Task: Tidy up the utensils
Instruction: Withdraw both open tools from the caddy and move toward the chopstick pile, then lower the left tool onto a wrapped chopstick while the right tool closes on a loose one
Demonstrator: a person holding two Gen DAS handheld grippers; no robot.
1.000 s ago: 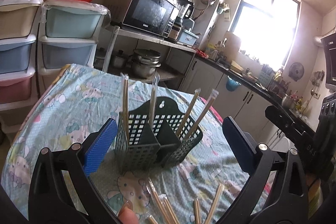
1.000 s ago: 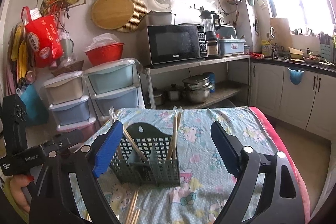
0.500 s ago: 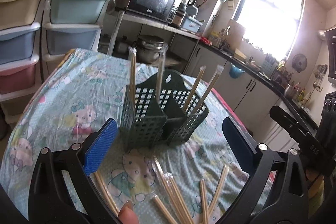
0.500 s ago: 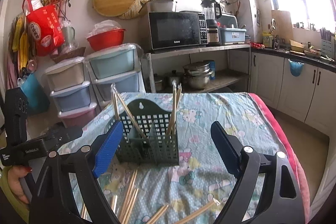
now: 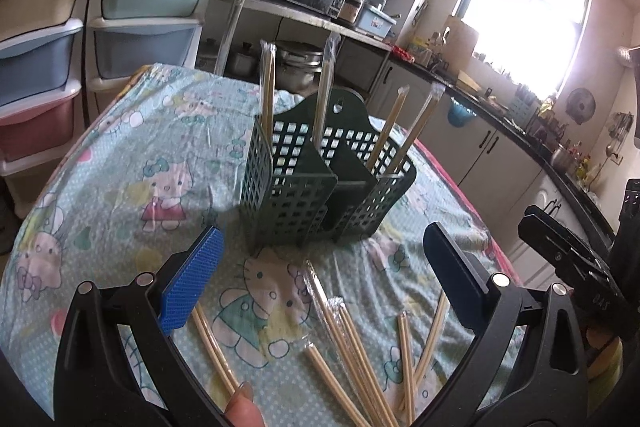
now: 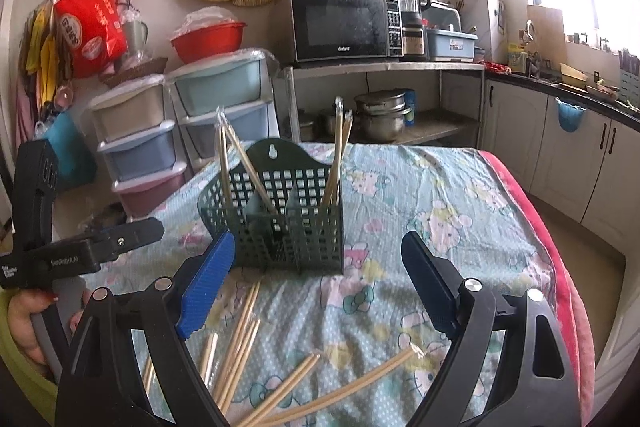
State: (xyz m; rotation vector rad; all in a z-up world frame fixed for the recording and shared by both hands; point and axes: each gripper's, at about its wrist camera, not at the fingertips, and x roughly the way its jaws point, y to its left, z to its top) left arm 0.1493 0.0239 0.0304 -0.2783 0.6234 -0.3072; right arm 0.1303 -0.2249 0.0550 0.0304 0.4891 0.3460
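Observation:
A dark green slotted utensil holder (image 5: 324, 179) stands upright on the table; it also shows in the right wrist view (image 6: 288, 211). Several wrapped chopsticks stand in its compartments (image 5: 267, 87). Several more wrapped chopsticks lie loose on the cloth in front of it (image 5: 352, 343), also seen in the right wrist view (image 6: 240, 339). My left gripper (image 5: 320, 279) is open and empty, above the loose chopsticks. My right gripper (image 6: 316, 287) is open and empty, just short of the holder.
The table carries a light blue cartoon-print cloth (image 6: 440, 195) with a red edge at the right. Plastic drawer units (image 6: 216, 107) stand behind the table. A shelf with a microwave (image 6: 340, 27) and pots is at the back. Kitchen cabinets (image 6: 568, 155) run along the right.
Both grippers have tilted down and drawn back from the holder, so the loose chopsticks on the cloth have come into view. Both stay open and empty.

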